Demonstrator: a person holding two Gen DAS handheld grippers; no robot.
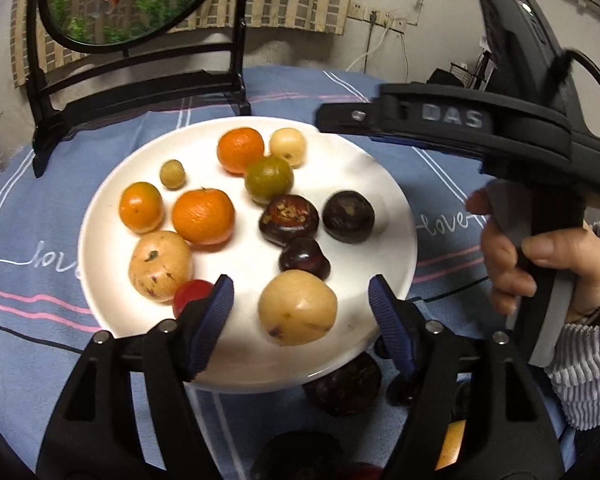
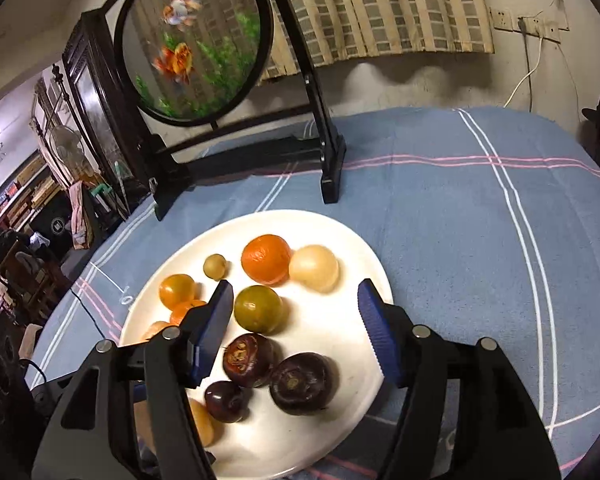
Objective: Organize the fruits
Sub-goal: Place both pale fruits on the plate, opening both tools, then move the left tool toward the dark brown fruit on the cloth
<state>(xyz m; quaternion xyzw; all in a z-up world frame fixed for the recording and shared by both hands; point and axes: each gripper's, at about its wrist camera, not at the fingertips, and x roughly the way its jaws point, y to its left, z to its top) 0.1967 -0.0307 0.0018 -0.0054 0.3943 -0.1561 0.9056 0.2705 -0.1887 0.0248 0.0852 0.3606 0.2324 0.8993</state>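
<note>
Left gripper (image 1: 300, 300): I have it spread wide and holding nothing, over the near edge of the white plate (image 1: 112, 200); the tan fruit (image 1: 297, 307) sits between the fingers, and no pad touches it.
Right gripper (image 2: 296, 320): mine too stands parted and empty, above the plate's right half, with the greenish citrus (image 2: 258, 309) and the dark fruits (image 2: 300, 383) in its span.
Where the fruit is: nearly all lies loose in one layer on the plate, mid-table on the blue cloth (image 2: 440, 208); oranges (image 1: 203, 216) toward the plate's left and far edges, dark ones right of centre.
Handling, my guess: small, light, round, so they will roll if nudged; the citrus skins look firm, the dark fruits glossy and maybe slippery, and the tan ones could bruise.
Where I'd grip: across the widest part, pads on opposite sides, squeezing gently.
Hard to see: a dark fruit (image 1: 346, 388) off the plate's near edge is half behind my left fingers; the red fruit (image 1: 190, 294) is partly covered by a pad; shapes at the bottom of the left view I cannot identify.
</note>
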